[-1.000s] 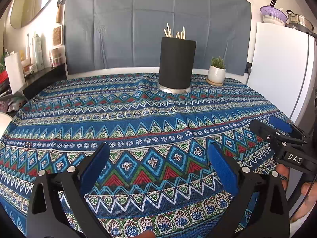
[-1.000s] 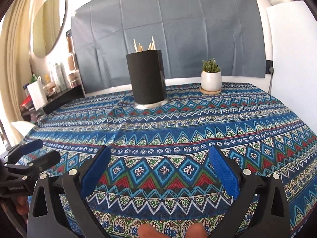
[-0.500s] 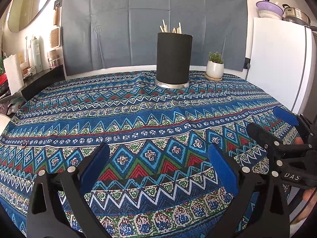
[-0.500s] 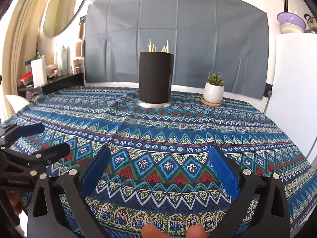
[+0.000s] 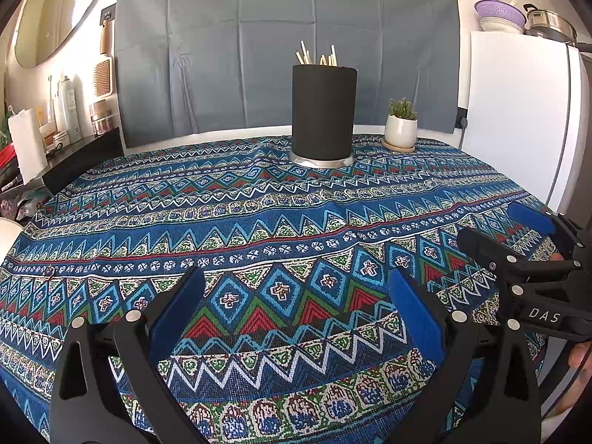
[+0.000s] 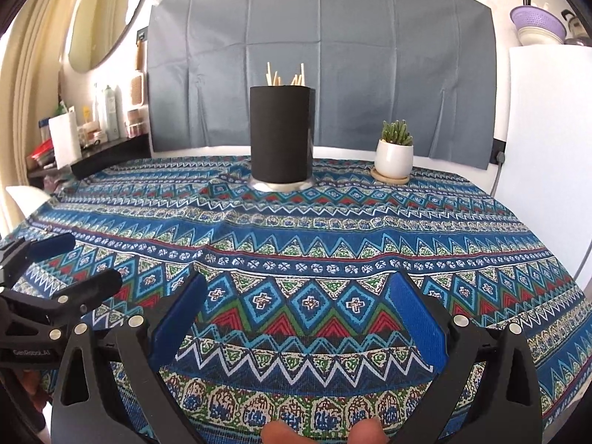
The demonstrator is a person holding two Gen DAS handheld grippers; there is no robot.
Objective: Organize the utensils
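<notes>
A black cylindrical utensil holder (image 5: 324, 111) stands at the far middle of the patterned tablecloth (image 5: 259, 229), with several wooden stick ends (image 5: 318, 55) poking out of its top. It also shows in the right wrist view (image 6: 281, 133). My left gripper (image 5: 296, 296) is open and empty, low over the near edge of the table. My right gripper (image 6: 296, 299) is open and empty, also over the near edge. Each gripper shows in the other's view: the right one at the right edge (image 5: 518, 244), the left one at the left edge (image 6: 63, 266). No loose utensils show on the cloth.
A small potted succulent (image 5: 401, 127) on a wooden coaster stands right of the holder. A white fridge (image 5: 518, 118) stands at the right with bowls and a pot on top. A shelf with bottles and a paper roll (image 5: 26, 144) is at the left.
Both grippers have drawn back and levelled a little; the holder looks slightly farther and more centred. Both stay open and empty.
</notes>
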